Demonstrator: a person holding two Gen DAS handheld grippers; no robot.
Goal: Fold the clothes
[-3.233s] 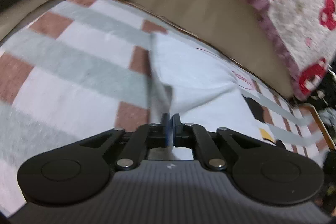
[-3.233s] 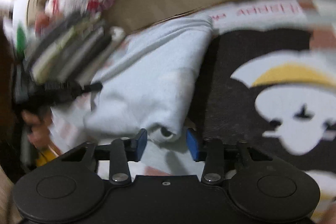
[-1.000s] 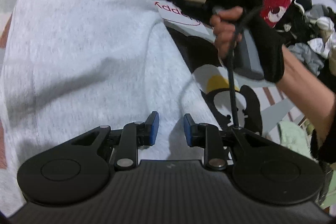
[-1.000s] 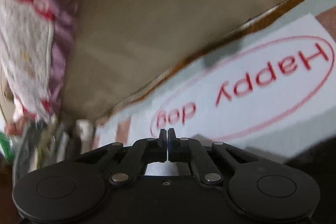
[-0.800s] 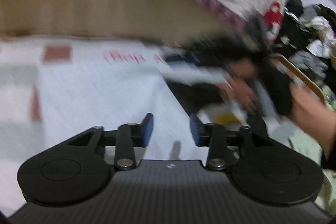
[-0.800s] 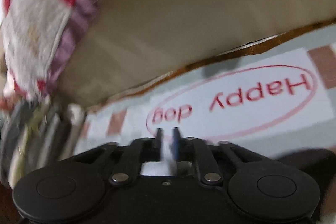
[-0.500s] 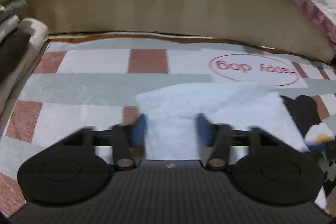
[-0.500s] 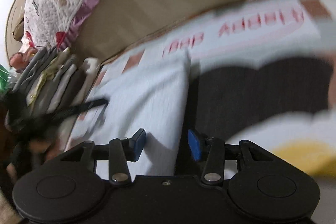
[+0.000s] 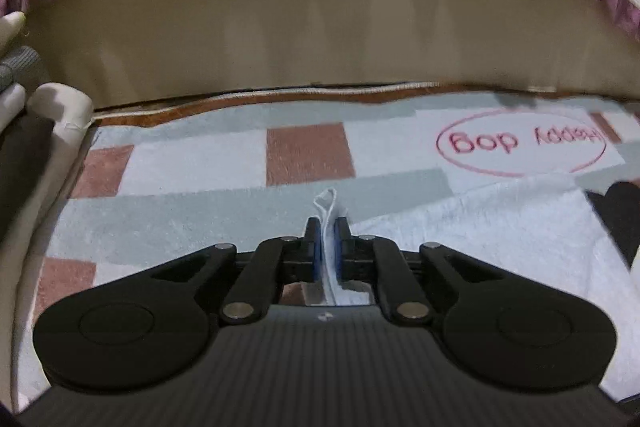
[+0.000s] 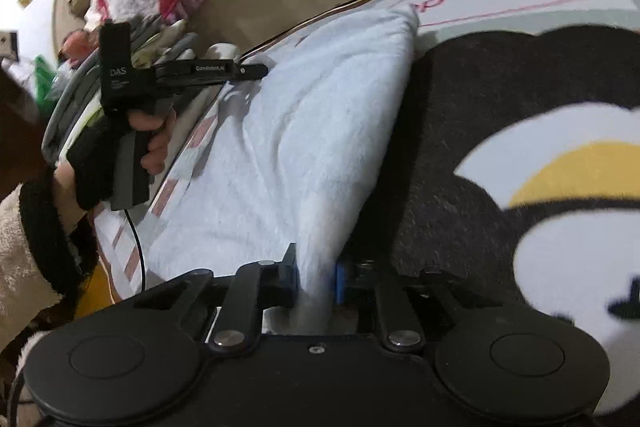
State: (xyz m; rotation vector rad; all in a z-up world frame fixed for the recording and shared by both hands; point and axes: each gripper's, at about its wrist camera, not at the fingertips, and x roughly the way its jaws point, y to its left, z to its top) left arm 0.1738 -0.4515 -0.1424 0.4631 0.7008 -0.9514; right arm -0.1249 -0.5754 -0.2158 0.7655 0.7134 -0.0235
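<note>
Both jaws closing: left gripper (image 9: 327, 241) pinches a corner of the white cloth (image 10: 304, 131) & right gripper (image 10: 314, 281) squeezes its near edge, prob to lift it for a fold

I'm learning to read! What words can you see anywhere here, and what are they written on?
"Happy dog": red letters in a red oval, upside down, on the checked pink, grey and white blanket; oval.
"DAS": white letters on the black handheld left gripper, on its upright part.
"GenRobot.AI", roughly: tiny white print along that gripper's arm, too blurred to be sure.
</note>
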